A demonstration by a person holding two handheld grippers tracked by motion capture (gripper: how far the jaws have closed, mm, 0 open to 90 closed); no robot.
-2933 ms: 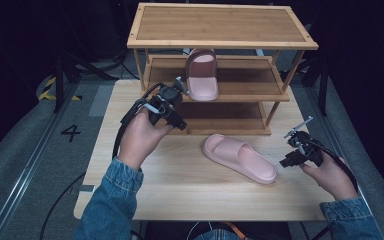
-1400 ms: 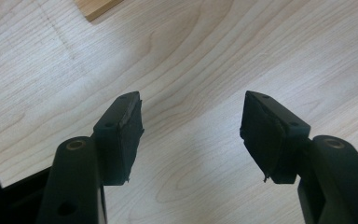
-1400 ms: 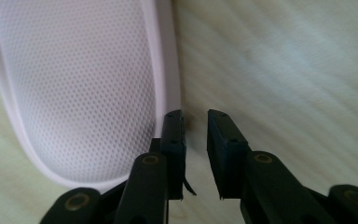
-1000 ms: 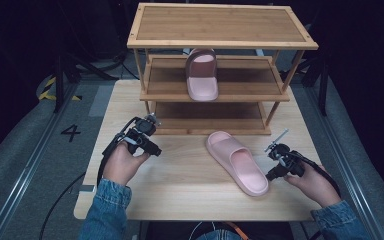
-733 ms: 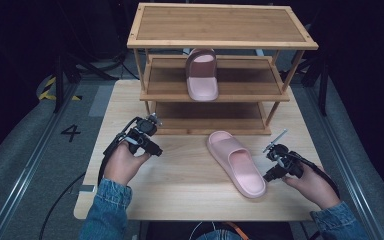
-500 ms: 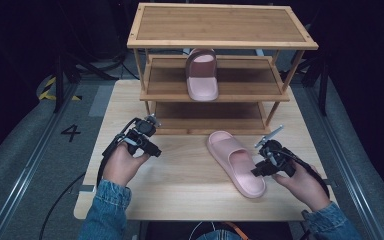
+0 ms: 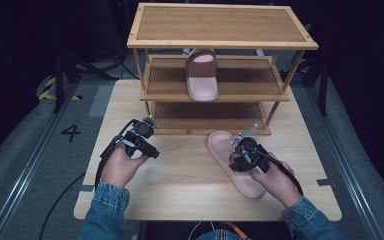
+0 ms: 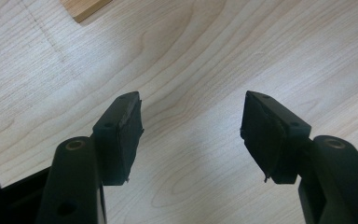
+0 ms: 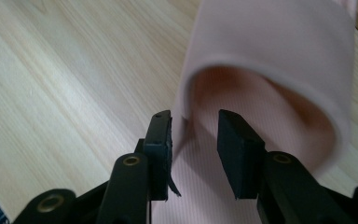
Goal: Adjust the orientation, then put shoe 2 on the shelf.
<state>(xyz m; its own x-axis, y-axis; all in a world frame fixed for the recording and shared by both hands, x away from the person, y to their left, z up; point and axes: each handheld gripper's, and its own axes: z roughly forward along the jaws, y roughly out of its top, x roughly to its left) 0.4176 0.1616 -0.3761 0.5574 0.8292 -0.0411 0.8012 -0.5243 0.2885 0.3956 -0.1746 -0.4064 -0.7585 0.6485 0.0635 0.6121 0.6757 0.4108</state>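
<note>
Presently, notes by item:

Work in hand: 2 pink slippers, 1 shelved, 1 to go; judged to be a pairing job on the rack.

Shelved slipper [image 7: 202, 75]: lies on the middle shelf of the wooden rack [image 7: 220, 25], toe opening toward the back, left of centre. That leaves bare shelf to its right, likely room for the mate.

Table slipper [image 7: 230, 162]: lies flat on the table [image 7: 180, 190], just in front of the rack's bottom shelf, angled with its heel toward the person.

Right gripper [image 7: 239, 161]: sits on the slipper at the strap. In the right gripper view the jaws straddle the strap's side edge [image 9: 182, 116], 1 pad outside, 1 inside the opening, narrowly parted and not yet pressing. The strap is the only raised part, so it gives the best purchase.

Left gripper [image 7: 152, 151]: rests low above bare table, well apart from both slippers. In the left gripper view the jaws stand spread wide with nothing between them; it seems parked out of the right hand's way.

Next, as a judgement: close on the strap, lift, carry to the open shelf space.
</note>
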